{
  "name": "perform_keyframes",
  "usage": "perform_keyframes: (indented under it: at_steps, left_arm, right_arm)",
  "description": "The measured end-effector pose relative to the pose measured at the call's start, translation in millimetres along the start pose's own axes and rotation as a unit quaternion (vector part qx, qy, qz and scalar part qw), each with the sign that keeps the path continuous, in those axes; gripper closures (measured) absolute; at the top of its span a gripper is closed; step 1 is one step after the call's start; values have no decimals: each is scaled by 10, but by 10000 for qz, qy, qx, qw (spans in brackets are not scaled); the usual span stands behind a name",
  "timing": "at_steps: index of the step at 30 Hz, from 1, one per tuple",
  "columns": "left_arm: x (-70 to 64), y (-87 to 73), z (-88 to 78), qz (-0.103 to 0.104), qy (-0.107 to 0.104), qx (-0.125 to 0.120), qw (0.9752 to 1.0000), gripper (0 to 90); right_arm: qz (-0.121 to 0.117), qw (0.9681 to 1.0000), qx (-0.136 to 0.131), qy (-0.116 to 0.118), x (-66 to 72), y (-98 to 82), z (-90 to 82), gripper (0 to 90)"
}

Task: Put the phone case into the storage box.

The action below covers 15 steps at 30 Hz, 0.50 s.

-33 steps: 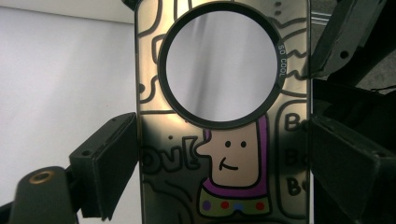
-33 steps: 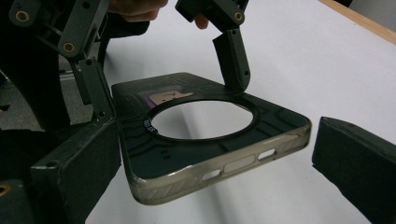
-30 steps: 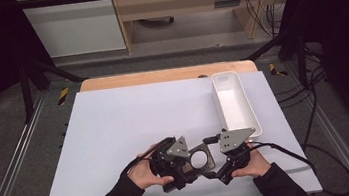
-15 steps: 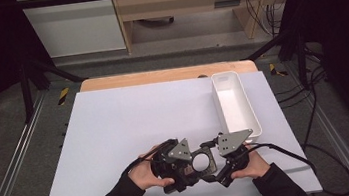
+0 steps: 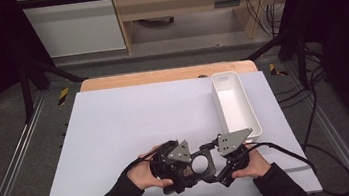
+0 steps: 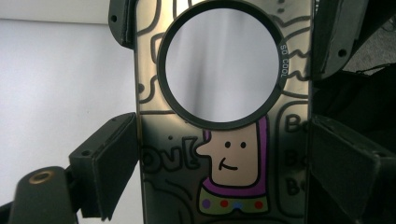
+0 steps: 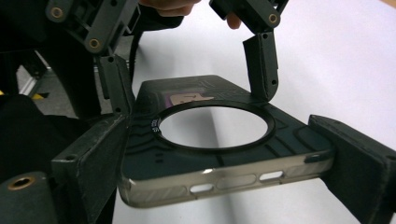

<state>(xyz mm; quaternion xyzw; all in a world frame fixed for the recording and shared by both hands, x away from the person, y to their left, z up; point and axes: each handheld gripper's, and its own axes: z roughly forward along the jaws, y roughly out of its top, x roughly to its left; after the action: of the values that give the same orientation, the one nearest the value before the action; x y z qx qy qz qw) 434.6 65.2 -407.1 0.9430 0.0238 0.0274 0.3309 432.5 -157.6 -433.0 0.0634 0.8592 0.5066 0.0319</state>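
Note:
A dark, see-through phone case [image 5: 208,163] with a round black ring and a cartoon figure hangs just above the white table sheet, near the front edge. My left gripper [image 6: 224,172] is shut on the case's long sides at one end. From the opposite end my right gripper [image 7: 224,179] is shut on the same case, its pads pressing both edges by the port cut-outs. In the high view the left gripper [image 5: 190,165] and right gripper [image 5: 219,165] face each other with the case level between them. A hand holds each gripper.
A long white tray [image 5: 245,119] stands at the right of the white sheet [image 5: 130,123], just beyond my right gripper. A black cable [image 5: 290,152] trails off to the right. Metal rails run along both table sides.

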Motion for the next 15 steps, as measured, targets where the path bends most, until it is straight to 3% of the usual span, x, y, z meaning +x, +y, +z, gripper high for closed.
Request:
perform_keyframes:
  at_steps: [15]
  left_arm:
    - [-8, -26, 22, 125, -61, 59, 9999, 117]
  right_arm:
    - [82, 9999, 5, 121, 15, -2, 2, 107]
